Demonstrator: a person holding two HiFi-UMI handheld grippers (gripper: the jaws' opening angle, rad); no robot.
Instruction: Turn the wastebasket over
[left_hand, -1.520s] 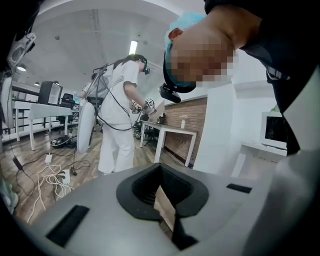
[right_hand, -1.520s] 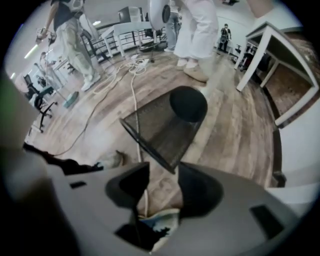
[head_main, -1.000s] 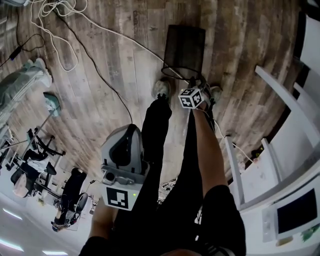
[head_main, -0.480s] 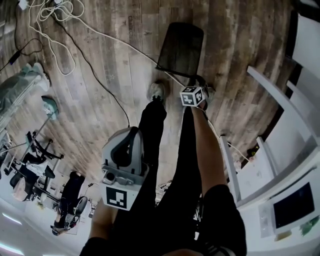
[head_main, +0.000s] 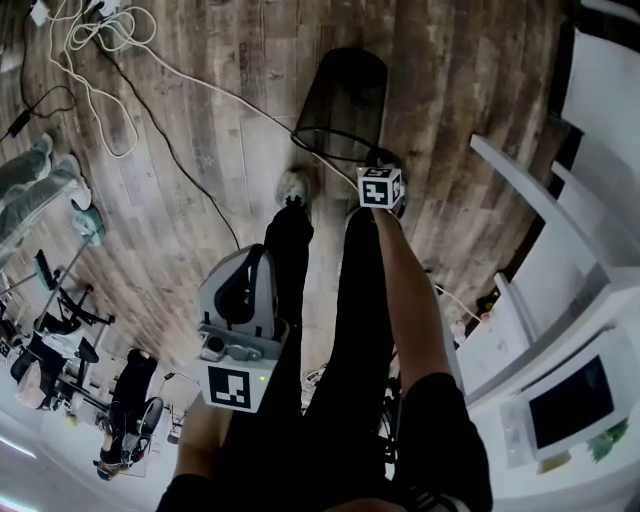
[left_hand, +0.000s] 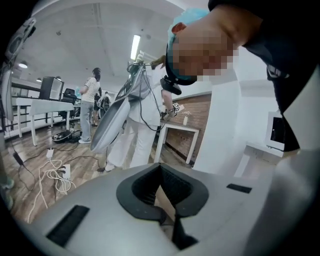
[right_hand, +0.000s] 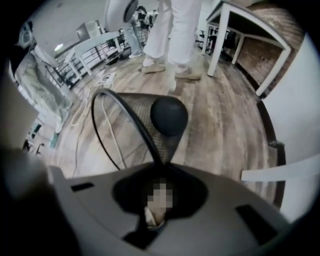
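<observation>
Your right arm reaches straight down; right gripper (head_main: 372, 160) has just been closing onto the one basket's (head_main: 345, 95) rim. Your left gripper (head_main: 250, 262), well short of the basket, is fully closed, empty.

Head view looks steeply down from above onto the floor (head_main: 200, 200) and wastebasket (head_main: 345, 95), right gripper view faces downward, close on that same wastebasket and floor, and left gripper view faces roughly level across the room.
</observation>
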